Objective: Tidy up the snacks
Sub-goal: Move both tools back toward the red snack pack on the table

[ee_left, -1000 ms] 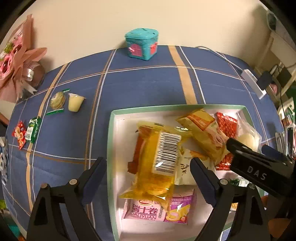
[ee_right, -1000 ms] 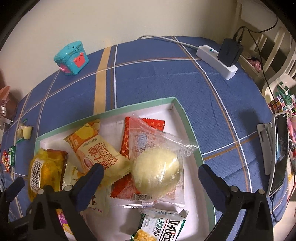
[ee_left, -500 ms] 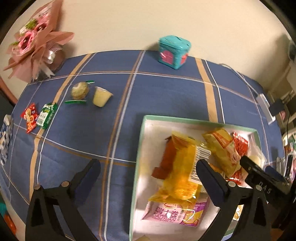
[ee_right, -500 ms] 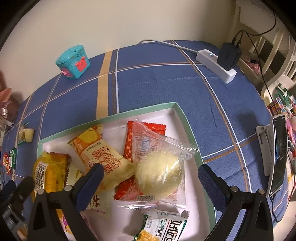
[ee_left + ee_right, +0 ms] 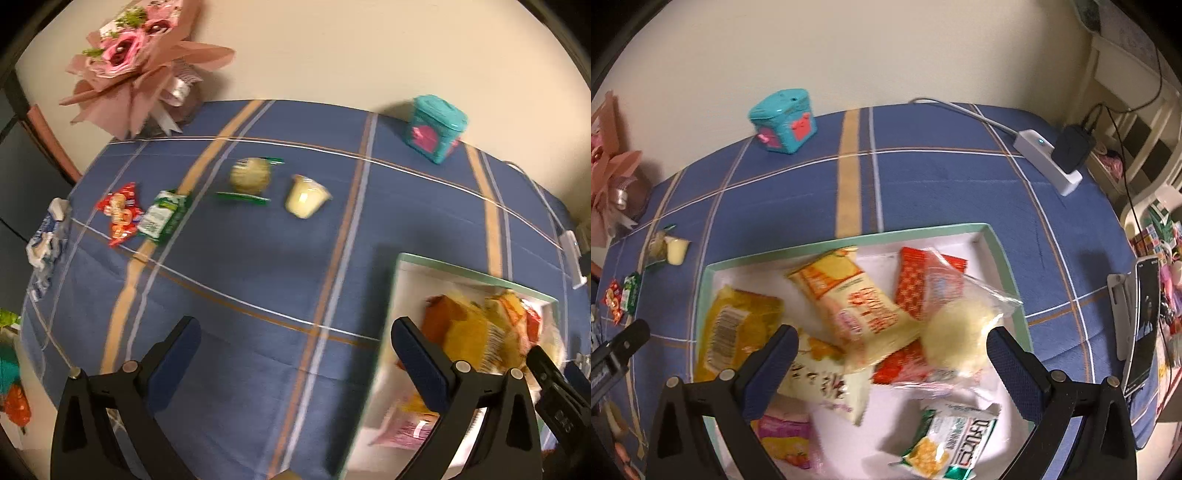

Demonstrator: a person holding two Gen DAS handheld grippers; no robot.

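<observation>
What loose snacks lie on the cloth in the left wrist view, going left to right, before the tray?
Red packet → green packet → round wrapped snack → jelly cup → tray.

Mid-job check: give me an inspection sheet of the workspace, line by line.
Surface: blue plaid tablecloth.
Job's things: green-rimmed tray holds mixed snack packets; jelly cup, round wrapped snack, green packet and red packet lie loose outside it.
Clutter: teal box, crumpled wrapper.
Grippers: left tongs and right tongs open, empty.
Cables: power strip with black adapter.
Surroundings: pink bouquet, phone on stand.
</observation>
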